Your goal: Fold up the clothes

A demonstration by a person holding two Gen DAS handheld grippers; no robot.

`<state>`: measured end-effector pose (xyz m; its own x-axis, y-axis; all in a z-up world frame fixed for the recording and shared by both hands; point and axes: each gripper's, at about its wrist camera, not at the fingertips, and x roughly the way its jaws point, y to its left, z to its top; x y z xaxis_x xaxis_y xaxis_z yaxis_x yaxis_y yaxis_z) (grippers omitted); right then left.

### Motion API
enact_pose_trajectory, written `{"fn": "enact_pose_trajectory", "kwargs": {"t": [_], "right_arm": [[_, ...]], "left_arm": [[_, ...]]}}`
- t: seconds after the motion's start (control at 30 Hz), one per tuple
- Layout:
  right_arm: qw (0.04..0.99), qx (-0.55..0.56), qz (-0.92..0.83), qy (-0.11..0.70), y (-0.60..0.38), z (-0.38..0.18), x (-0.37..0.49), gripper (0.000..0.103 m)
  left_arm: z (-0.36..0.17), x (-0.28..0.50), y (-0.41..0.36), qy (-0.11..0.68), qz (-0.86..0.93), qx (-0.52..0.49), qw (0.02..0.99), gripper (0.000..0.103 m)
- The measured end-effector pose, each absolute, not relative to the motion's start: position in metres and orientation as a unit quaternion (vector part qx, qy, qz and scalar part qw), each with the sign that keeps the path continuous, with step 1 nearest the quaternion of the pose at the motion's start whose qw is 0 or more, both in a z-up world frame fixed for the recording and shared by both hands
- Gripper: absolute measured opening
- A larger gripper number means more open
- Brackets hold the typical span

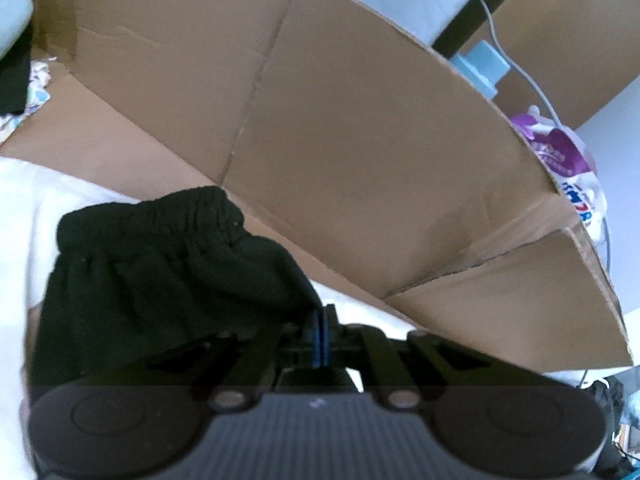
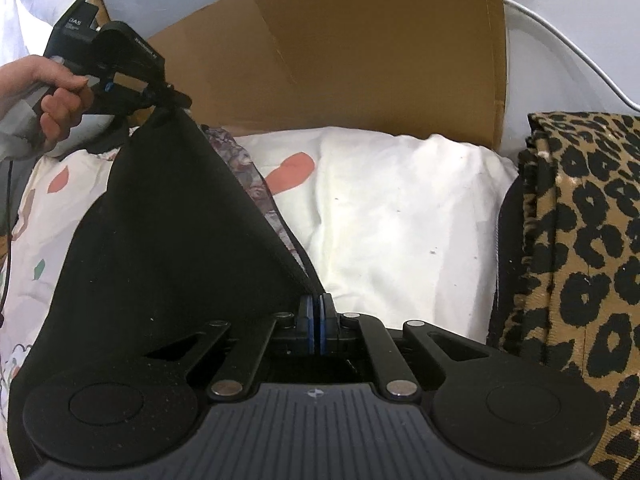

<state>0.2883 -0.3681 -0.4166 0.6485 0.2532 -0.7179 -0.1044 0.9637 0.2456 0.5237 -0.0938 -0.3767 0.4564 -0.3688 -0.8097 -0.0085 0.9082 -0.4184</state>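
A black garment (image 2: 172, 232) with an elastic waistband (image 1: 160, 212) hangs stretched between both grippers above a white bed sheet (image 2: 392, 208). My left gripper (image 1: 320, 320) is shut on one corner near the waistband. My right gripper (image 2: 318, 308) is shut on the garment's other edge, which runs taut up to the left gripper (image 2: 168, 98) held by a hand (image 2: 48, 96) at the upper left. A patterned fabric (image 2: 248, 176) peeks out behind the black cloth.
A large cardboard box (image 1: 360, 128) stands close behind the bed, also seen as cardboard (image 2: 360, 52) in the right wrist view. A leopard-print cloth (image 2: 580, 248) lies at the right. A quilt with coloured patches (image 2: 44, 216) covers the left. Purple-and-white packaging (image 1: 568, 160) sits beyond the box.
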Motion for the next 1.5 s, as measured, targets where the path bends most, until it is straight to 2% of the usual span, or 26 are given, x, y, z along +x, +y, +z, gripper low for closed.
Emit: {"fn": "enact_pose_trajectory", "kwargs": {"t": [0.3,0.4,0.43,0.47,0.53,0.57,0.7,0.83,0.9,1.13,1.5], "right_arm": [[0.896,0.093,0.095,0.423,-0.371,-0.425,0.292,0.003],[0.899,0.095,0.090,0.419,-0.375,-0.417,0.287,0.010],[0.900,0.096,0.088,0.416,-0.377,-0.414,0.285,0.011],[0.901,0.099,0.085,0.413,-0.380,-0.411,0.283,0.013],[0.905,0.113,0.077,0.403,-0.386,-0.403,0.277,0.020],[0.907,0.120,0.073,0.397,-0.390,-0.400,0.275,0.023],[0.911,0.149,0.064,0.379,-0.399,-0.387,0.263,0.027],[0.907,0.185,0.068,0.373,-0.404,-0.381,0.250,0.027],[0.904,0.186,0.067,0.378,-0.404,-0.383,0.244,0.027],[0.895,0.189,0.065,0.398,-0.403,-0.390,0.222,0.027],[0.881,0.158,0.052,0.442,-0.402,-0.406,0.206,0.028]], "left_arm": [[-0.418,0.550,-0.110,0.529,-0.090,-0.165,0.828,0.003],[-0.426,0.555,-0.113,0.536,-0.097,-0.156,0.824,0.011],[-0.425,0.556,-0.113,0.534,-0.101,-0.154,0.825,0.018],[-0.423,0.557,-0.113,0.531,-0.104,-0.154,0.827,0.032],[-0.411,0.556,-0.108,0.518,-0.102,-0.158,0.835,0.054],[-0.404,0.555,-0.105,0.510,-0.102,-0.156,0.840,0.055],[-0.376,0.555,-0.093,0.493,-0.115,-0.124,0.853,0.054],[-0.359,0.552,-0.077,0.492,-0.117,-0.089,0.858,0.044],[-0.358,0.552,-0.071,0.500,-0.113,-0.071,0.856,0.043],[-0.383,0.549,-0.061,0.518,-0.097,-0.049,0.848,0.036],[-0.418,0.561,-0.061,0.527,-0.093,-0.028,0.844,0.038]]}}
